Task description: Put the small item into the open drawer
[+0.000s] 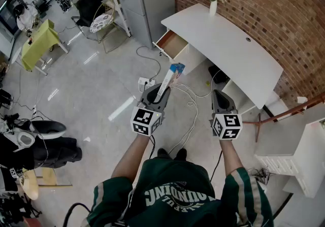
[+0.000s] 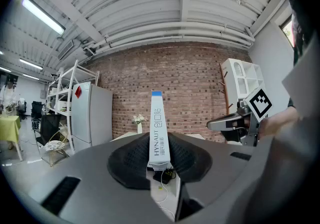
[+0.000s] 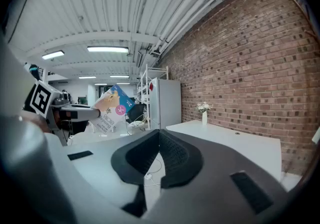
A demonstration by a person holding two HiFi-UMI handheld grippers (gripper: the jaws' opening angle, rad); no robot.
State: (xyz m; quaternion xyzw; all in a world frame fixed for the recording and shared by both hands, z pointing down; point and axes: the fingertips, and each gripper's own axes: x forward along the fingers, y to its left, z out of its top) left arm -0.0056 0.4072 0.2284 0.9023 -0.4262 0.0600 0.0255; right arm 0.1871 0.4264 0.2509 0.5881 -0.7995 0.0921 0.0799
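- The small item is a flat, narrow cardboard box [image 2: 159,128], white with printed lettering along its thin edge and a blue band at the far end; its broad face carries a coloured picture.
- The left gripper [image 1: 161,94] pinches this cardboard box by its lower end. Its fingers [image 2: 135,155], black pads with a fine ribbed texture, press on the two broad faces, and most of the box sticks out beyond them.
- In the head view the cardboard box slants up and away from the person, in the air over the glossy grey floor [image 1: 101,73].
- The drawer [image 1: 172,44] stands pulled out at the left end of the smooth white bench [image 1: 238,53], with a white front and a bare wood-toned inside.
- The cardboard box is well apart from the drawer, its blue end pointing roughly that way.
- The right gripper [image 1: 222,96] is held beside the left one, apart from it. Its ribbed black fingers [image 3: 175,153] are pressed together at the tips with nothing between them.
- A small white vase of pale flowers [image 1: 213,2] stands at the back of the bench, against the rough red brick wall [image 1: 264,2].
- White cables [image 1: 190,114] loop across the floor below the grippers.
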